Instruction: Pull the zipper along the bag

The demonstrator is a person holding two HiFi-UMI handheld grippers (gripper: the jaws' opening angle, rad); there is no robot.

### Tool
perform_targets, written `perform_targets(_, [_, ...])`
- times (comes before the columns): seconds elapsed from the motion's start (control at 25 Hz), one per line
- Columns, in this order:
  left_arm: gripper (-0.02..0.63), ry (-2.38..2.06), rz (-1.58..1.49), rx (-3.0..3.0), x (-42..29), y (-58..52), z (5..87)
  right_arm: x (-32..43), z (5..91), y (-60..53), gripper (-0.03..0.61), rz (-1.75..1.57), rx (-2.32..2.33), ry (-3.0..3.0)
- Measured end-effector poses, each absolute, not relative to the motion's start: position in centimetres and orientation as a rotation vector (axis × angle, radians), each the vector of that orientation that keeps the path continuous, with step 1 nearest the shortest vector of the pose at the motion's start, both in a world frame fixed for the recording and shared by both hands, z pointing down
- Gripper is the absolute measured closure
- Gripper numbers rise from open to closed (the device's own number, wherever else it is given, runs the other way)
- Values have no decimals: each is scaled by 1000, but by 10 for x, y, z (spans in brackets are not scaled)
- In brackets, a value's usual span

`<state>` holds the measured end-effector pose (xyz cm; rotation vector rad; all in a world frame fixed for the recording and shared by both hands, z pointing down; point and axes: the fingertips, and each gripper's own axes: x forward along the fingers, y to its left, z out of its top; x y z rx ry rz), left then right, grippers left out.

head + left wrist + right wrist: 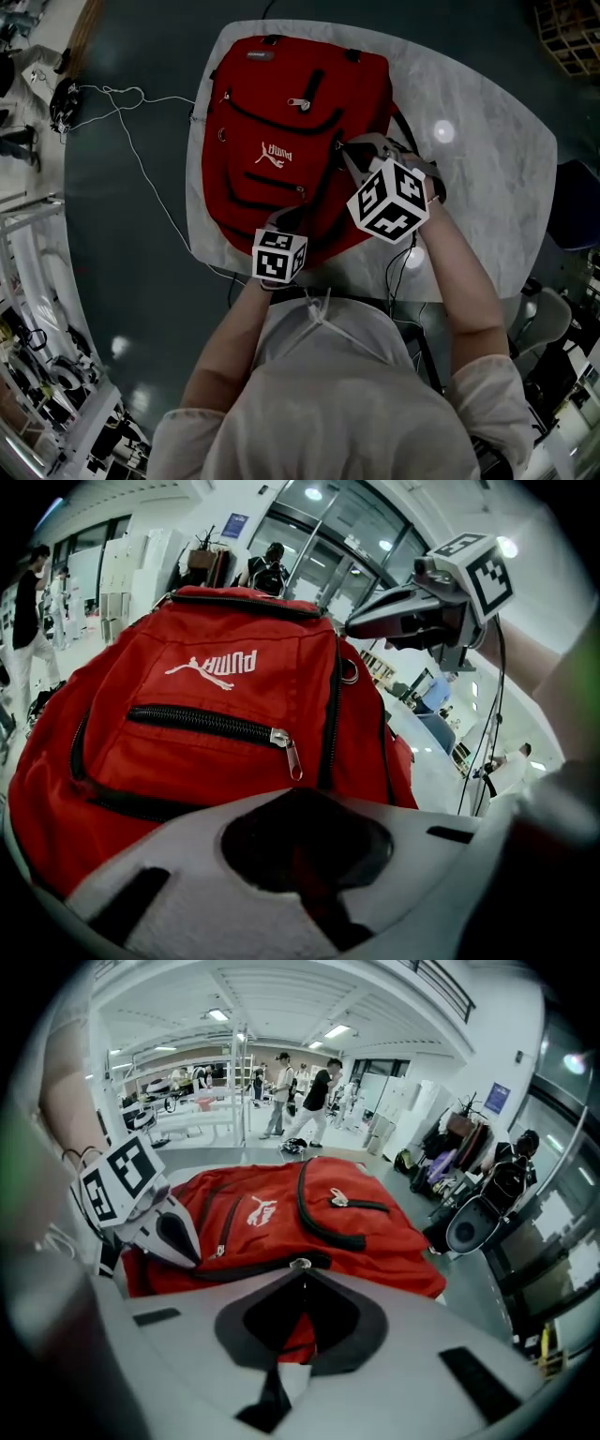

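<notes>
Looking down, we find the left gripper (287,217) nearest us. Its jaws are pressed together on the near edge of the bag (281,103), and dark red cloth shows in the gap between them. The bag is red with black zips and lies flat on the table (487,178), with its near end close to the table's near edge and its top at the far end. Just beyond the left gripper a pocket zip (211,726) runs across the cloth, and its pull (293,759) hangs at the right end. Farther on and to the right, the right gripper (343,146) reaches over the bag's right side. Its jaws are closed, and we see their tips meeting on a small metal slider (300,1265) on a black zip line. A white logo (275,153) sits left of those tips. Past the table's left edge a white cable (141,159) trails over the dark floor.
</notes>
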<state>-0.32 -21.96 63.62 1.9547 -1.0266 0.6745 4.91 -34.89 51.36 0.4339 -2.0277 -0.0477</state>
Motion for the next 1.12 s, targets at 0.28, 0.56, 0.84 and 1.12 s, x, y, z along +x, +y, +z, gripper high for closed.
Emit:
perform_targets(0.28, [595,-1029,675,1957,-2,-219,635,51,505,-368,552,-17,484,-2040])
perform_targets(0.56, [595,-1024,678,1954,-3,-220,638,49,510,-370,551,121,550,-2072])
perform_targets(0.84, [594,-981,669,1935,-3,-222,638,52,510,-365,548,68,662,-2088])
perform_targets(1.12, [594,-1045,715,2023,-1,-221,614,61,486,-349,546,104,815,-2143])
